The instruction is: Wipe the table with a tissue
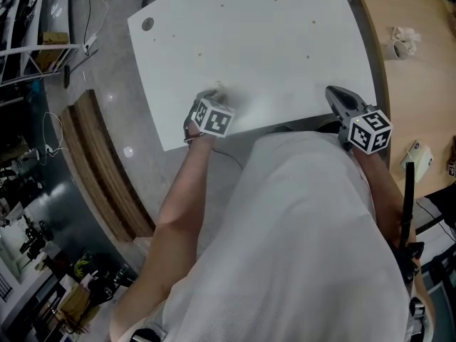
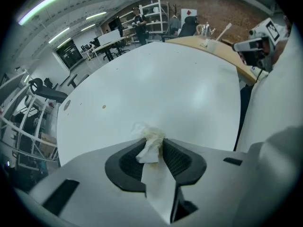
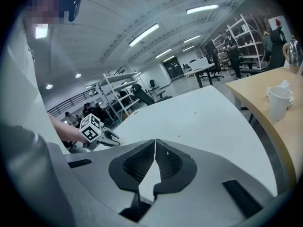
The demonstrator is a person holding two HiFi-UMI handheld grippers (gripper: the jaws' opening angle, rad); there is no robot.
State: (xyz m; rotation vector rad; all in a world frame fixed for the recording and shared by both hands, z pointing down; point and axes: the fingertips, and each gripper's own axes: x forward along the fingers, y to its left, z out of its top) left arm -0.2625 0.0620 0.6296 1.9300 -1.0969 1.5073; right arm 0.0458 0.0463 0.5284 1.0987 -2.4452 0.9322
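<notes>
A crumpled white tissue (image 2: pixel 150 144) is pinched between the jaws of my left gripper (image 2: pixel 152 141), its wad sticking out past the tips onto the white table (image 2: pixel 165 84). In the head view the left gripper (image 1: pixel 211 105) points steeply down at the table's near left part, with the tissue (image 1: pixel 214 93) pressed under it. My right gripper (image 3: pixel 155 145) has its jaws closed together with nothing between them; it hovers at the table's near right edge (image 1: pixel 335 95). From the right gripper view the left gripper (image 3: pixel 106 137) shows at the left on the table (image 3: pixel 199 117).
Small specks and a round grommet (image 1: pixel 147 24) mark the white table (image 1: pixel 256 41). A wooden table (image 1: pixel 420 84) stands to the right with a white cup (image 3: pixel 278 102) holding tissue. Shelving and chairs stand on the floor at the left.
</notes>
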